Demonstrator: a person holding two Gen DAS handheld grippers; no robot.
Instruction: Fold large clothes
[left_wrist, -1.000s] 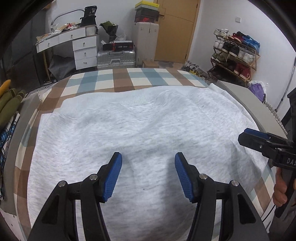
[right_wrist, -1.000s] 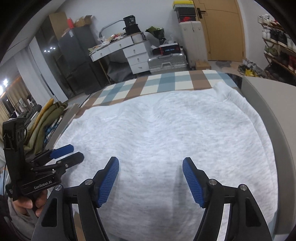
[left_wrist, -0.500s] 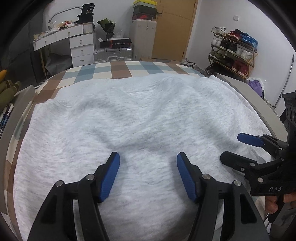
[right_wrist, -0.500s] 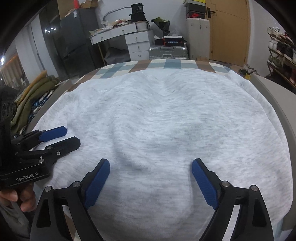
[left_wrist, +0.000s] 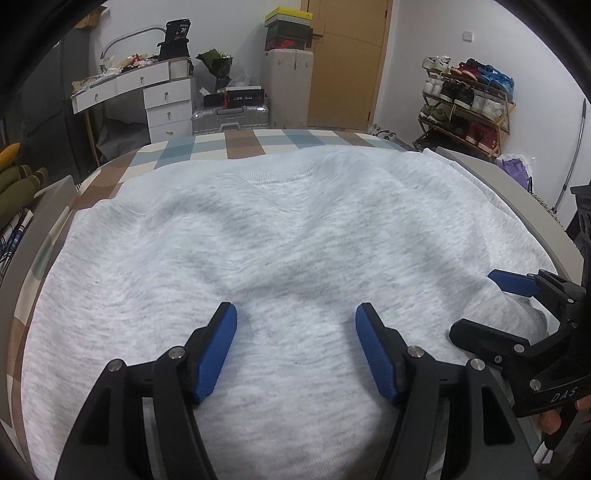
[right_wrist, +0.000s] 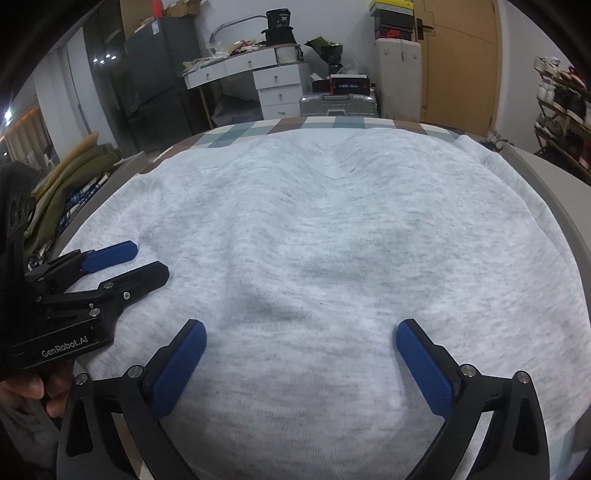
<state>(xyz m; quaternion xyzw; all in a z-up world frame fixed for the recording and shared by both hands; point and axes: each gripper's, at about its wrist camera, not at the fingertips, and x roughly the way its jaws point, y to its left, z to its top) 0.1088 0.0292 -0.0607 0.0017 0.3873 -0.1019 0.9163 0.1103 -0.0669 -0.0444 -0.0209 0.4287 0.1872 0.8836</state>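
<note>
Hovering spread wide and empty, left hand-held gripper and right hand-held gripper flank the near hem. Grey sweatshirt lies flat on the bed, long axis running away toward its collar.

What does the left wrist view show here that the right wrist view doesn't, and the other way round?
Only the left wrist view shows the purple bag below the shoe rack. Only the right wrist view shows the dark fridge and the folded olive clothes. Both share the grey sweatshirt spread on the checked cover, the white desk, and both grippers open: left gripper, right gripper.
</note>
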